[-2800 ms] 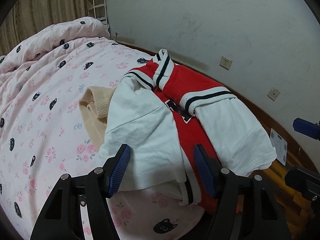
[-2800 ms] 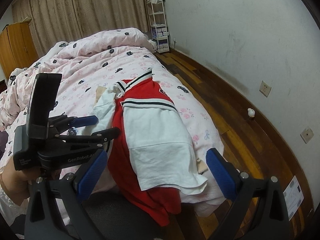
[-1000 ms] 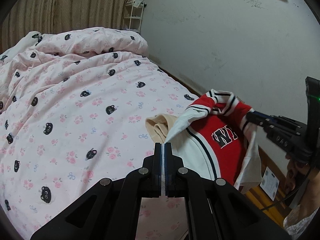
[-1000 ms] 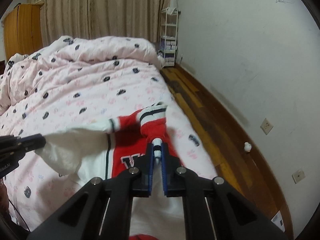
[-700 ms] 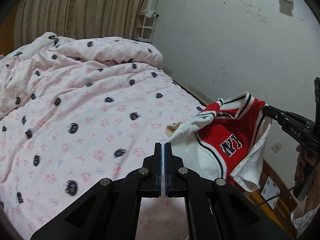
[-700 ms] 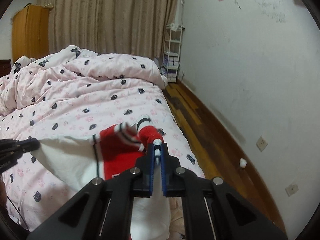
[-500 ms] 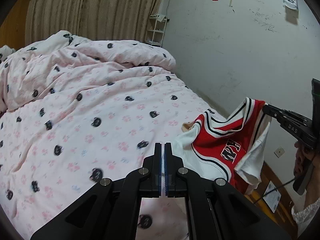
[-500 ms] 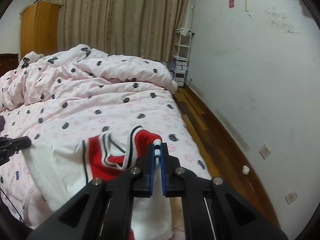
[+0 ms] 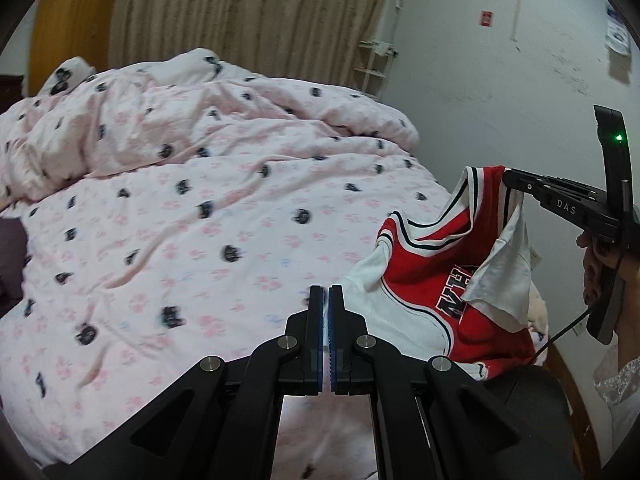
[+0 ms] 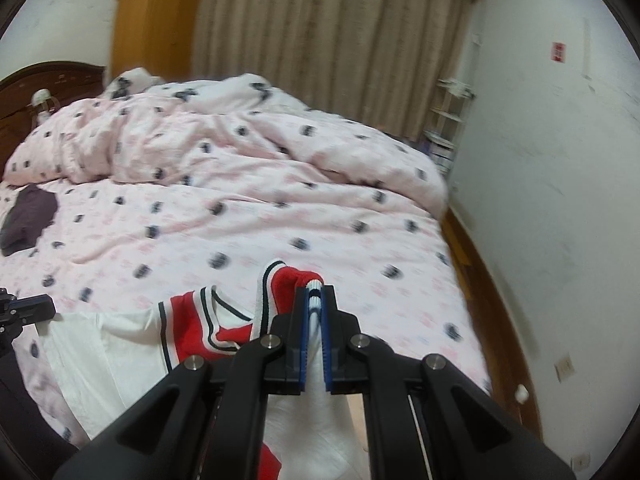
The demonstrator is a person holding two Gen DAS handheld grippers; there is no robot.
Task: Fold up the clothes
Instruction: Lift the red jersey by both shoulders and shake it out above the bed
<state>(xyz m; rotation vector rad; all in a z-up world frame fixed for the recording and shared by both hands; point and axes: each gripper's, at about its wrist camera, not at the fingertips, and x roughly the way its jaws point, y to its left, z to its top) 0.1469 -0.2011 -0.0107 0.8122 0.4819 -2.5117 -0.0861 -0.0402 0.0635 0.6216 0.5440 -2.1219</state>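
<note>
The left claw is pinched tight on a white edge of the red-and-white jersey, its blue pads nearly meeting around the thin cloth. The right claw is clamped on the jersey's striped, ribbed trim (red knit bunches just past its tip), with white fabric running down between the pads. The jersey hangs stretched between the two claws, above the near edge of the bed with its pink patterned quilt.
</note>
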